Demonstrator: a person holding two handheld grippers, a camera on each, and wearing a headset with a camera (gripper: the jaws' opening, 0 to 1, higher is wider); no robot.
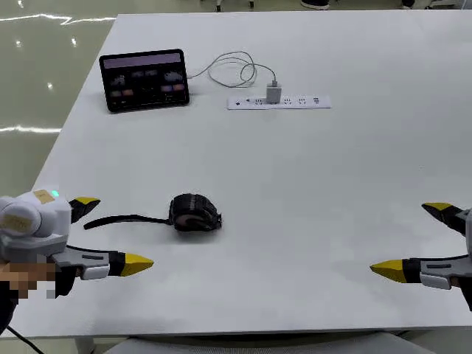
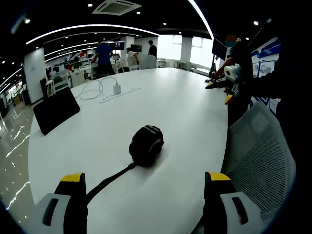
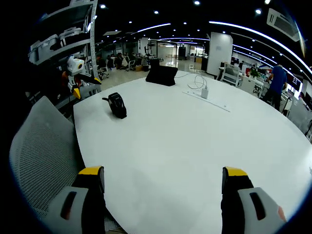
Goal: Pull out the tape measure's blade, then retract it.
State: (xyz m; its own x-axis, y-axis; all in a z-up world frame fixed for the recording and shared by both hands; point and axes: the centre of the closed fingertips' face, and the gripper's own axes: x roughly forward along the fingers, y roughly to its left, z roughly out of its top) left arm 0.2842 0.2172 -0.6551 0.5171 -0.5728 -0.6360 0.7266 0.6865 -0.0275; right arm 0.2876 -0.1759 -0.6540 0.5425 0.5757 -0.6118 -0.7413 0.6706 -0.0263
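Holding both grippers open and empty; blade not yet drawn.
One tape measure (image 1: 195,213) lies on the table (image 1: 310,192) straight ahead of my left gripper (image 1: 114,231), in line with its spread jaws. Its one strap (image 1: 122,220) trails back toward that gripper, long axis running gripper to gripper. My right gripper (image 1: 409,238), jaws likewise spread, stands well apart; the left is nearer.

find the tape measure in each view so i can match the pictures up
Head view: the tape measure lies lower left of centre, its strap trailing left.
Left gripper view: near the middle, close ahead, strap running toward the bottom left.
Right gripper view: upper left, small and far off.
Shared landmark: the white power strip with a plugged-in charger, also seen in the left gripper view and the right gripper view.
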